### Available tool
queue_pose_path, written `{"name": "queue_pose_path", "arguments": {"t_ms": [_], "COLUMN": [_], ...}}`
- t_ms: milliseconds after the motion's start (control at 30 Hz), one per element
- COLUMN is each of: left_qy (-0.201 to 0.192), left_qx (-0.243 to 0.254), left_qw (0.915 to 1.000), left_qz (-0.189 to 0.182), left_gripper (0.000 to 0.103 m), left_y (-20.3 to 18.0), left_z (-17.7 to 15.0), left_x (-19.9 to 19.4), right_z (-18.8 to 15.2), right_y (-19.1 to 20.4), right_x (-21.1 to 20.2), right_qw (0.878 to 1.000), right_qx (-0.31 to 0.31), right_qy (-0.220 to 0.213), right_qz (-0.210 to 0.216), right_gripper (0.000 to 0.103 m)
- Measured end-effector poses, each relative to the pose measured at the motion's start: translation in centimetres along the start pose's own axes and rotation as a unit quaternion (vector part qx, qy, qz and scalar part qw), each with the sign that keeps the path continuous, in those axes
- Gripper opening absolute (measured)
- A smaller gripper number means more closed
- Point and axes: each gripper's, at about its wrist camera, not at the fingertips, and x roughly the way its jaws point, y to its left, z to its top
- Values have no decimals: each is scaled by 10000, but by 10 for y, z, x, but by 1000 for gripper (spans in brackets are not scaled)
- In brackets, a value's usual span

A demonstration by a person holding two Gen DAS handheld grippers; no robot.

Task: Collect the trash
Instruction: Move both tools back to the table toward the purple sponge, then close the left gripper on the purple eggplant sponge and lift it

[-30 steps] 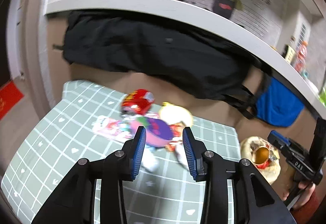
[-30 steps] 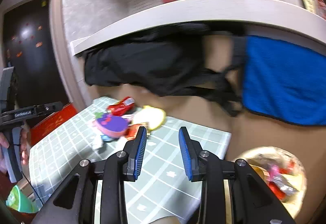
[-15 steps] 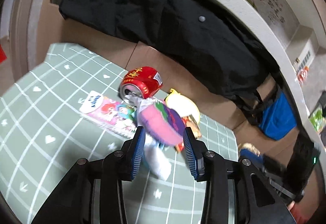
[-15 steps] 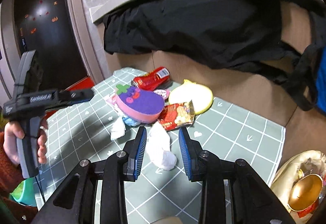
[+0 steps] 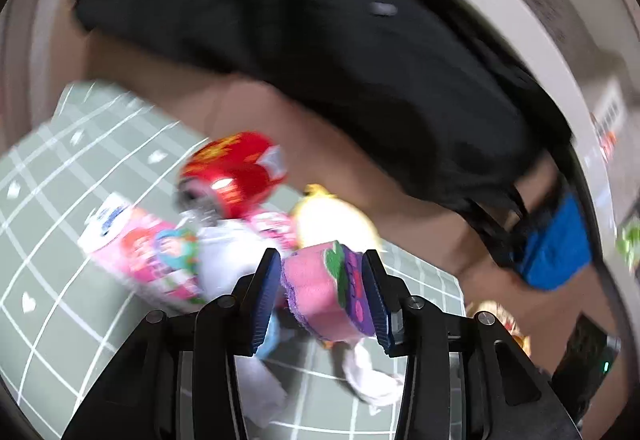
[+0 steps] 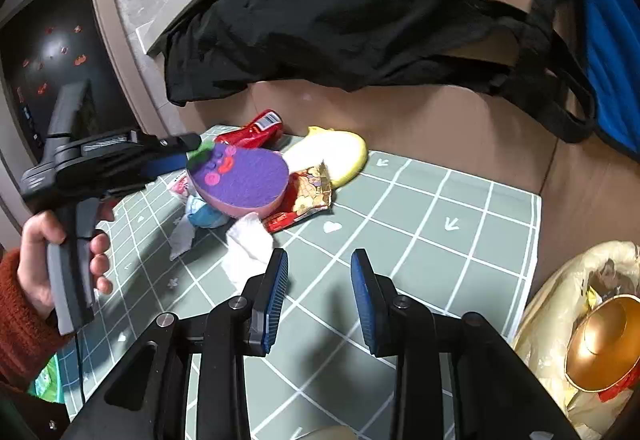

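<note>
Straddling purple-and-pink sponge (image 5: 326, 296) atop trash pile on checked mat (image 6: 420, 224) | left gripper (image 5: 320, 298): jaws apart, sponge between, no squeeze evident | right gripper (image 6: 320, 296): parted, empty | risk: soft sponge slips; red can (image 5: 236, 170) rolls if nudged.

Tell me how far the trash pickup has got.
Done: some trash already sits in the bag beside the mat. In hand: the left gripper has the purple sponge between its fingers, not clearly gripped; the right gripper is open and empty. Left: can, wrappers, tissues and yellow piece.
</note>
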Motion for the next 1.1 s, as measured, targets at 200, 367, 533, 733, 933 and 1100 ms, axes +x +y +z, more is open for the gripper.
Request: {"name": "queue_pose_path", "arguments": {"t_ms": [200,367,533,733,933,1100], "left_qy": [160,373,481,564,556,568], "left_qx": [187,393,550,28,-317,-345], "left_qw": [9997,9985,9973,9984,9978,9972], "left_qz": [-39,-73,99,30,-163,-338], "left_gripper": [42,42,42,42,42,42], "left_y": [-29,-48,-52,-23,-6,-3], "left_z": [-4,-15,-23,-19,-10,-1], "left_x": [19,30,32,25,23,27], "right_z": [-6,-12,-14,8,31,38], "right_y": [-12,-20,-30,-12,12,14], "right_x": [-6,-16,-18,-4,32,66], "right_qw": [9999,9999,9997,9987,9979,9975], "right_qx": [111,93,216,0,-243,-292], "right_qy": [-50,-134,-94,46,172,481], "right_qz": [28,-11,-14,514,568,417], "right_gripper": [31,31,31,16,11,11]}}
